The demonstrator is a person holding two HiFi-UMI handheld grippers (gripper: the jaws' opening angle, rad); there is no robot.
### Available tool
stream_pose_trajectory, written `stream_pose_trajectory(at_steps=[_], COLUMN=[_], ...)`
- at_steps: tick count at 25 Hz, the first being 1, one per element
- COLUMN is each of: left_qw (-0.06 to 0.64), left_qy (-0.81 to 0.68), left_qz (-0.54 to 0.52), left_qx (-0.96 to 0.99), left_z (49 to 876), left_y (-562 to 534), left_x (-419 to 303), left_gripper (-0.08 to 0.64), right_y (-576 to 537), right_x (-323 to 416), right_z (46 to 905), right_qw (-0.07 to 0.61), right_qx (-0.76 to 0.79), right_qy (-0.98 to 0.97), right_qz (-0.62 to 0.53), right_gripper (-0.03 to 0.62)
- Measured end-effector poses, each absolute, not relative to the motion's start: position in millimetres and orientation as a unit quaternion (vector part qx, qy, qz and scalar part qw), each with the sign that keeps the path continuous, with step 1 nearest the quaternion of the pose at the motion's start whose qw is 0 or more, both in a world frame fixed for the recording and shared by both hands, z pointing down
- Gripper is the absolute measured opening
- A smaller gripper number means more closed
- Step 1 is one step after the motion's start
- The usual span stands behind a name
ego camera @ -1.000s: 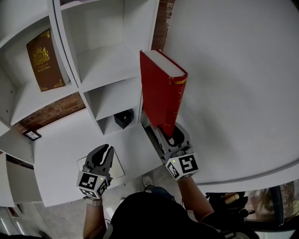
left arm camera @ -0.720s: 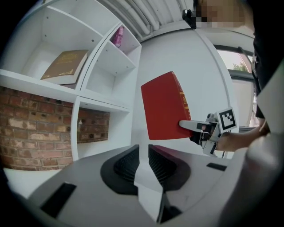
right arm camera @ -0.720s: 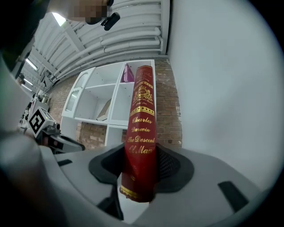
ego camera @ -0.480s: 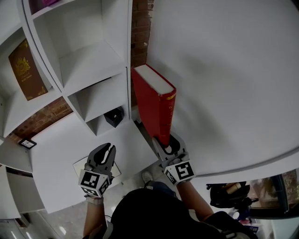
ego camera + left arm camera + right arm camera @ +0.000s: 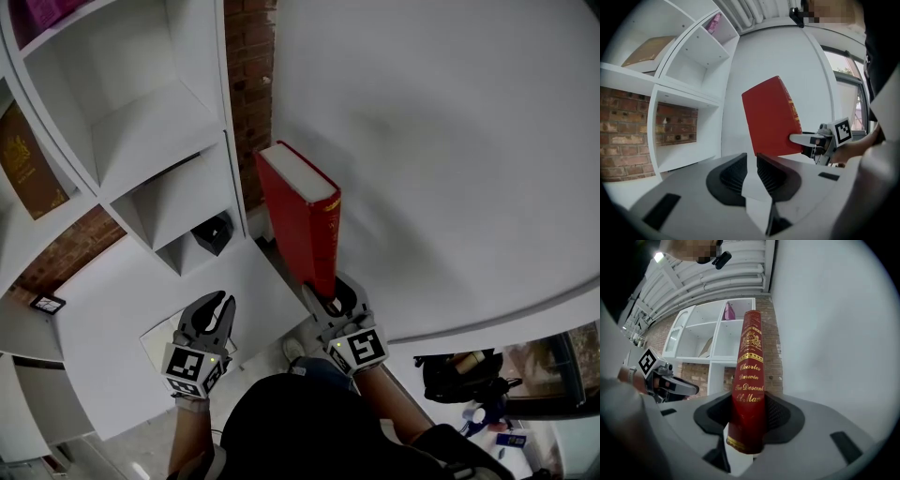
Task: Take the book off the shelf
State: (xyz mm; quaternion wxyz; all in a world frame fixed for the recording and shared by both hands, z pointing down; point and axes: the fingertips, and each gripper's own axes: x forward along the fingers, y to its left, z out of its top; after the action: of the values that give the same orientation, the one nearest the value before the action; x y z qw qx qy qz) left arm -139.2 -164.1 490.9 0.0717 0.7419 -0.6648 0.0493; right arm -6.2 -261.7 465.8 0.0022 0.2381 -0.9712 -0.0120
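Note:
A thick red book [image 5: 305,220] with gilt lettering on its spine [image 5: 750,362] stands upright in the air, out of the white shelf unit [image 5: 141,141] and to its right. My right gripper [image 5: 328,292] is shut on the book's lower end, pads on both covers [image 5: 750,404]. In the left gripper view the red book [image 5: 771,117] shows in front of the white wall with the right gripper's finger [image 5: 801,139] on it. My left gripper [image 5: 223,302] hangs lower left, apart from the book, jaws a narrow gap apart with nothing between them [image 5: 751,161].
A brown book [image 5: 23,169] leans in a left compartment. A small black object [image 5: 213,232] sits in a low compartment. A brick wall [image 5: 246,56] shows behind the shelf; a large white wall [image 5: 450,141] fills the right.
The right gripper and red book have come back from the shelf toward me, and the shelf has slid left in view. The left gripper has kept its place.

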Motion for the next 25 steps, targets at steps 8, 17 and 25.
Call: stream_pose_trajectory(at_steps=[8, 17, 25], left_qw=[0.07, 0.067, 0.067], left_qy=[-0.649, -0.647, -0.645], left_qz=[0.054, 0.053, 0.062], left_qx=[0.755, 0.758, 0.759], left_z=[491.7, 488.3, 488.1], left_y=[-178.5, -193.0, -199.3], left_x=[-127.0, -130.1, -132.0], left_gripper=[0.057, 0.056, 0.057], right_y=[-266.2, -271.4, -275.9], right_x=[9.1, 14.5, 16.0], right_z=[475.6, 482.0, 483.6], right_qw=[0.004, -0.003, -0.002], right_qx=[0.25, 0.252, 0.254], right_qy=[-0.968, -0.968, -0.967], right_qz=[-0.006, 0.004, 0.0], right_gripper=[0.19, 0.189, 0.187])
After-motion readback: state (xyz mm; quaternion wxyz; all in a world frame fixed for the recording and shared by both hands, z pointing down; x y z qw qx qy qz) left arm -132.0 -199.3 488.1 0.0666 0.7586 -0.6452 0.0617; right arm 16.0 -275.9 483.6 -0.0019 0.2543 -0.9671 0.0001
